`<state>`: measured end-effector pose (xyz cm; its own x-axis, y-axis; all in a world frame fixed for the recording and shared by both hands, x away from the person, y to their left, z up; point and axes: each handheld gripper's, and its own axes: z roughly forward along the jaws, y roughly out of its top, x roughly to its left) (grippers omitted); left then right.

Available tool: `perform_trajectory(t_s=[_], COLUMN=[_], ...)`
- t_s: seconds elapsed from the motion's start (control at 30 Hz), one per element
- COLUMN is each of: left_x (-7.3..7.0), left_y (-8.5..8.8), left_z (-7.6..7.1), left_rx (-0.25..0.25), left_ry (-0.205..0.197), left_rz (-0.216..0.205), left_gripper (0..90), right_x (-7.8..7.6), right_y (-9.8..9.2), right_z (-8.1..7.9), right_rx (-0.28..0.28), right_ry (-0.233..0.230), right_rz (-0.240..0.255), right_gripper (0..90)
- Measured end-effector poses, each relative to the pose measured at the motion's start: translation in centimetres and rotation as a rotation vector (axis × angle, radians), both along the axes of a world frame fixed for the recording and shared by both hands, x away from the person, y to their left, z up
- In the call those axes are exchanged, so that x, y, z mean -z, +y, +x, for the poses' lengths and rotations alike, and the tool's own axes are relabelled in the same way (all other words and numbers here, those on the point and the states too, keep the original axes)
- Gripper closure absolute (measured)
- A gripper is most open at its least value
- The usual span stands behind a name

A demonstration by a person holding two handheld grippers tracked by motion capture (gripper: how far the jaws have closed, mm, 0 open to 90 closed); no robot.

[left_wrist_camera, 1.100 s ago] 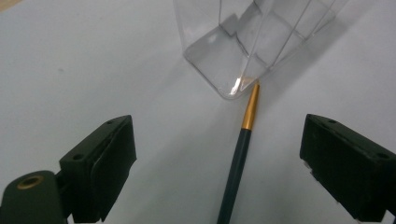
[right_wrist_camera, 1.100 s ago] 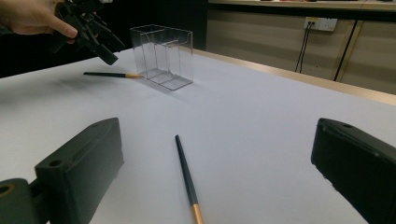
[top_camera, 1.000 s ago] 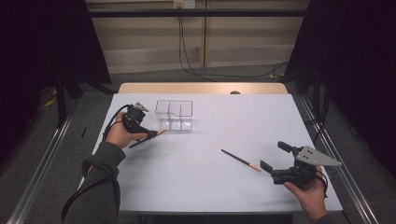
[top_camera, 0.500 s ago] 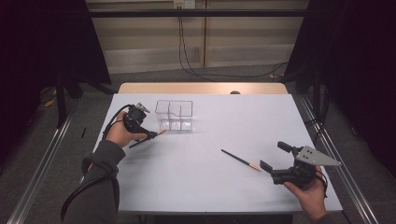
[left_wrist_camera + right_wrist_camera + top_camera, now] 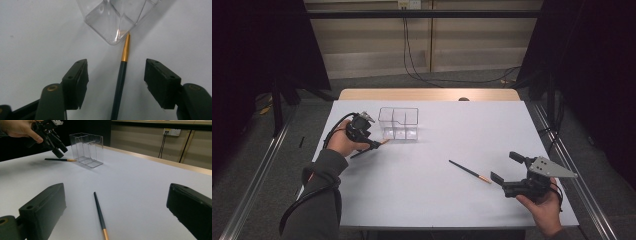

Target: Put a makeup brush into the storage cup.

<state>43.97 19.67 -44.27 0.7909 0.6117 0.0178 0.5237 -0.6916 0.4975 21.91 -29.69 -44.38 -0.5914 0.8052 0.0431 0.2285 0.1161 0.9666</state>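
— Pencils are lying on the white table (image 5: 437, 200), two of them. One pencil (image 5: 120, 80) is lying right between the jaws of the left hand-held gripper (image 5: 116, 82), with its gold tip almost touching the corner of the clear box (image 5: 117, 20).

— Is the left hand-held gripper holding it?

— Not yet. Its jaws have just been closing, but they are standing about half open, with a gap on both sides of the pencil. I think the person is lining it up so the pads are squeezing the thin stick from its two sides.

— Why is the box so close?

— My guess is the pencils are going into the clear box, so it is waiting just beside that one.

— And the other hand?

— The right hand-held gripper (image 5: 115, 220) is resting low near the table edge, jaws wide open, holding nothing. The second pencil (image 5: 100, 213) is lying just in front of it, well apart from the box. It is probably waiting for its turn.
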Motion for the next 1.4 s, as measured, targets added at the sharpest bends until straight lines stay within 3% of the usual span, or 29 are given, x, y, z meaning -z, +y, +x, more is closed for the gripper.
perform_trajectory(t_s=[0.03,0.13,0.17,0.33,0.4,0.47,0.67,0.7,0.77,0.8,0.87,0.93,1.03,1.4], left_x=[0.2,0.1,0.3,0.4,0.6,0.6,0.8,0.7,0.9,0.8,1.0,1.0,1.1,1.1], left_y=[-0.1,0.1,0.0,0.0,-0.2,-0.1,-0.4,-0.4,-0.6,-0.5,-0.7,-0.7,-0.8,-0.9], left_z=[-0.1,0.1,0.0,0.1,0.0,0.2,0.1,0.2,0.1,0.2,0.2,0.2,0.2,0.2], left_rx=[-0.017,-0.001,-0.019,0.009,-0.016,0.008,0.011,0.028,0.018,0.037,0.02,0.039,0.019,0.03], left_ry=[-0.007,-0.006,-0.001,0.017,0.026,0.033,0.047,0.052,0.057,0.063,0.073,0.081,0.087,0.119], left_rz=[-0.025,0.005,-0.022,-0.004,-0.032,-0.012,-0.003,0.015,0.002,0.025,0.02,0.044,0.026,0.031], left_gripper=[38.0,41.0,42.1,48.2,52.1,55.5,63.6,64.3,67.1,68.2,71.3,72.4,74.9,82.5], right_x=[0.0,0.0,0.0,0.0,0.0,0.1,0.1,0.1,0.0,0.0,0.0,0.0,0.0,0.0], right_y=[0.0,0.0,0.0,0.0,0.0,0.0,0.0,0.0,0.0,0.0,0.0,-0.1,-0.1,-0.1], right_z=[0.0,0.0,0.0,0.1,0.1,0.0,0.0,0.0,0.0,0.0,0.0,0.0,0.0,0.0], right_rx=[-0.005,-0.012,-0.011,-0.007,-0.01,-0.009,-0.005,-0.004,-0.004,-0.004,-0.003,-0.003,-0.003,-0.006], right_ry=[0.0,-0.002,0.0,-0.004,-0.004,-0.001,0.001,0.001,0.0,0.0,0.0,0.002,0.002,0.0], right_rz=[-0.003,-0.007,-0.005,-0.005,-0.006,-0.004,-0.003,-0.003,-0.001,-0.002,-0.002,-0.001,-0.001,0.0], right_gripper=[1.6,1.6,1.6,1.6,1.6,1.6,1.6,1.6,1.6,1.6,1.5,1.6,1.6,1.5])
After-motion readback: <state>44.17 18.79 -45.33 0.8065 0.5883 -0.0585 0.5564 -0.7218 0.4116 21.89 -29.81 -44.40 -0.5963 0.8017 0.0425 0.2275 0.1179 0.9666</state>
